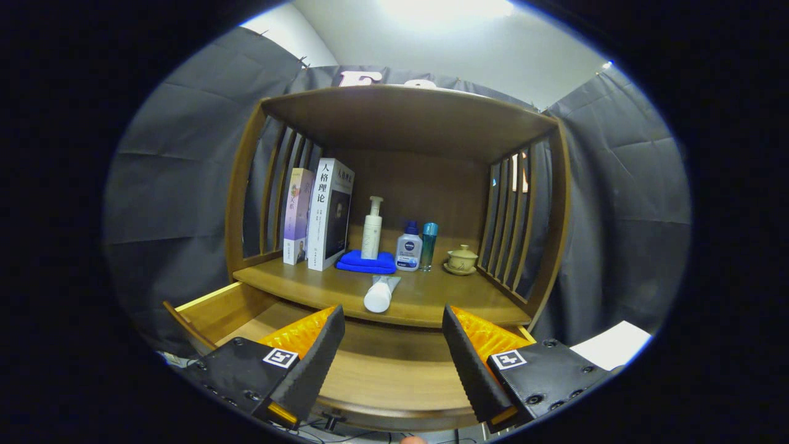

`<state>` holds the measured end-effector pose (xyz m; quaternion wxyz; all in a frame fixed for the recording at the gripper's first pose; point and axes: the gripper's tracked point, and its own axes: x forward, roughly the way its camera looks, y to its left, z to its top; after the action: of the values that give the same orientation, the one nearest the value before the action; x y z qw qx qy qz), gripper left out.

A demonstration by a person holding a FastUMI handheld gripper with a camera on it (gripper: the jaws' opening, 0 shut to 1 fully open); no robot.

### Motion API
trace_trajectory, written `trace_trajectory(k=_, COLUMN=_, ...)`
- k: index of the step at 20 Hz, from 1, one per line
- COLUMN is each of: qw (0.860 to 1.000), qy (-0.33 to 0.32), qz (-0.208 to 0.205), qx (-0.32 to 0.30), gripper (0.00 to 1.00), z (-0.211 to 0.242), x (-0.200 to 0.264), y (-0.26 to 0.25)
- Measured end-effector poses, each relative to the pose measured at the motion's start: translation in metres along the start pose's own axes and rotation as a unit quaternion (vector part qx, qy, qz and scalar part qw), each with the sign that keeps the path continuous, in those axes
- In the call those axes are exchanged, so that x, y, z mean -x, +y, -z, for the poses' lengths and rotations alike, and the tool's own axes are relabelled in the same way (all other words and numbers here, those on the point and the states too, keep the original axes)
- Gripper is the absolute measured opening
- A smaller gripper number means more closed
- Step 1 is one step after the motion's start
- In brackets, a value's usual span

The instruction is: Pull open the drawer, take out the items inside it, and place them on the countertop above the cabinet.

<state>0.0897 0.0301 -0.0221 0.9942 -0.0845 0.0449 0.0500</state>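
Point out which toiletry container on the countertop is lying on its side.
The white tube, nearest the open claw; the pump bottle and other bottles stand upright.

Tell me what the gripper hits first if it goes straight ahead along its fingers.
Probably the white tube lying on the countertop just beyond the open gripper, which is over the pulled-out drawer. Depth is hard to judge.
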Motion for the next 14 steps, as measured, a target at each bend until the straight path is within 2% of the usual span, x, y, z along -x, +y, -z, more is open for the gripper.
trace_trajectory(k=9, qw=1.000, qy=-0.015, qz=0.013, qx=-0.018, gripper=0.98, z=0.035, x=0.046, y=0.008)
trace_trajectory(k=14, qw=0.999, qy=-0.005, qz=0.002, qx=-0.036, gripper=0.98, z=0.070, x=0.064, y=0.024)
